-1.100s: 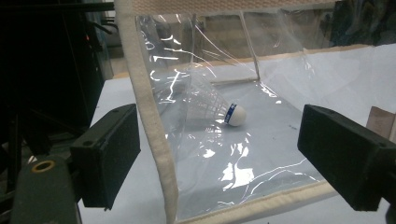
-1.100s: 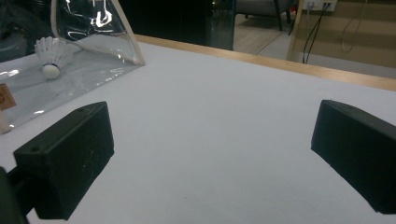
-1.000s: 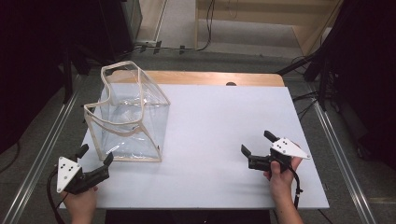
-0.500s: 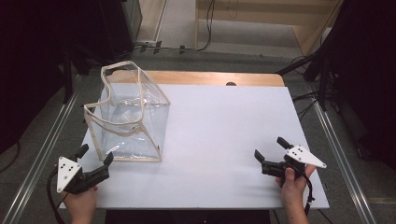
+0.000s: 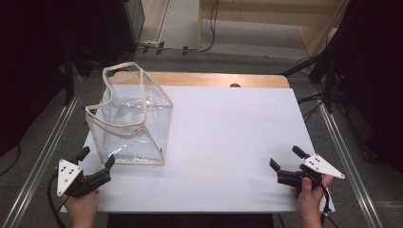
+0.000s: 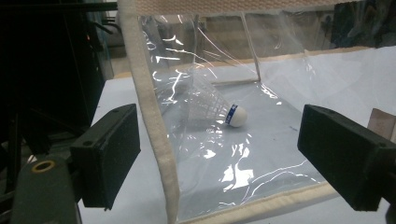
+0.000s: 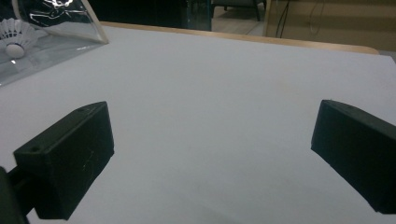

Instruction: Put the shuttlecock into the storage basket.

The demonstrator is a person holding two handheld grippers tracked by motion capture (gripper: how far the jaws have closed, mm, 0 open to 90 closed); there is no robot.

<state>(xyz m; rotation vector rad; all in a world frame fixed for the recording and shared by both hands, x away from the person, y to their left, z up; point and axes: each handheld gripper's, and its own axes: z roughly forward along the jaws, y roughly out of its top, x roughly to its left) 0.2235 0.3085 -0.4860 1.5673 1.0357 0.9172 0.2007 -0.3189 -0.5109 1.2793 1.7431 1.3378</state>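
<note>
Right gripper backs off to the lower right
Right gripper (image 5: 288, 163) has slid toward the frame's lower right corner, jaws wide; left gripper (image 5: 96, 160) stays wide beside the clear bag (image 5: 130, 121).

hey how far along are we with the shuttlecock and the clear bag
Done: the shuttlecock lies inside the clear bag. In hand: nothing; the left tool sits open by the bag's near corner, the right tool open over bare table. Left: seemingly nothing.

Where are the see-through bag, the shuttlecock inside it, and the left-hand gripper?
clear bag (image 5: 135, 130), high view, on its front clear wall.
shuttlecock (image 6: 237, 116), left gripper view, on its white cork tip.
left gripper (image 5: 96, 160), high view, midway between its fingertips.
</note>
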